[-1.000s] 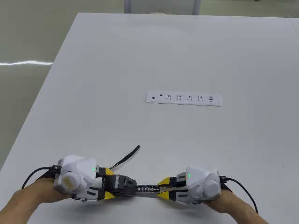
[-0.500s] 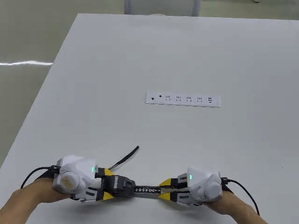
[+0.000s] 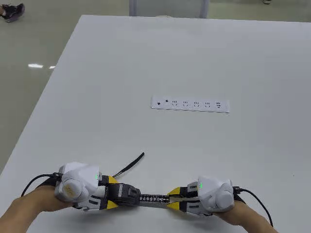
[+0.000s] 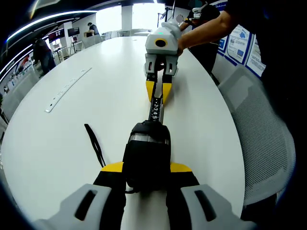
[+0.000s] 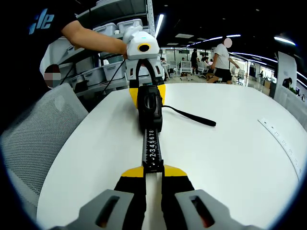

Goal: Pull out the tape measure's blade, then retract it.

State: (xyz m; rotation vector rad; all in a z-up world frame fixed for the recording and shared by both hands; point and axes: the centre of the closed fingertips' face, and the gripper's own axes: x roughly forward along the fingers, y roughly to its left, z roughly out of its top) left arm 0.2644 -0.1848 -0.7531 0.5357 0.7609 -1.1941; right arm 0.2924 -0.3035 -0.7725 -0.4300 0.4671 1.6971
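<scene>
**Supervisor:** Where did the tape lie from your claws?

**Operator:** I had the black plastic tape measure case (image 3: 127,193) at the near edge of the white desk (image 3: 194,58), clamped between the jaws of my left claw (image 3: 112,192). Its narrow numbered blade (image 3: 153,199) ran straight out to my right. The long axis followed the line between the two claws. My right claw (image 3: 174,199) was pinched on the blade's end, with the numerals two to eight showing in the right gripper view.

**Supervisor:** So which hand had the pull?

**Operator:** The right, as I judged it. It needed to draw straight away from the case along that axis while the left held firm.

**Supervisor:** Anything different from a second before?

**Operator:** My right claw stood slightly farther right and a little more blade was out. The case had hardly shifted. The thin black wrist strap (image 3: 129,165) and the flat white power strip (image 3: 189,103) lay as before.
</scene>
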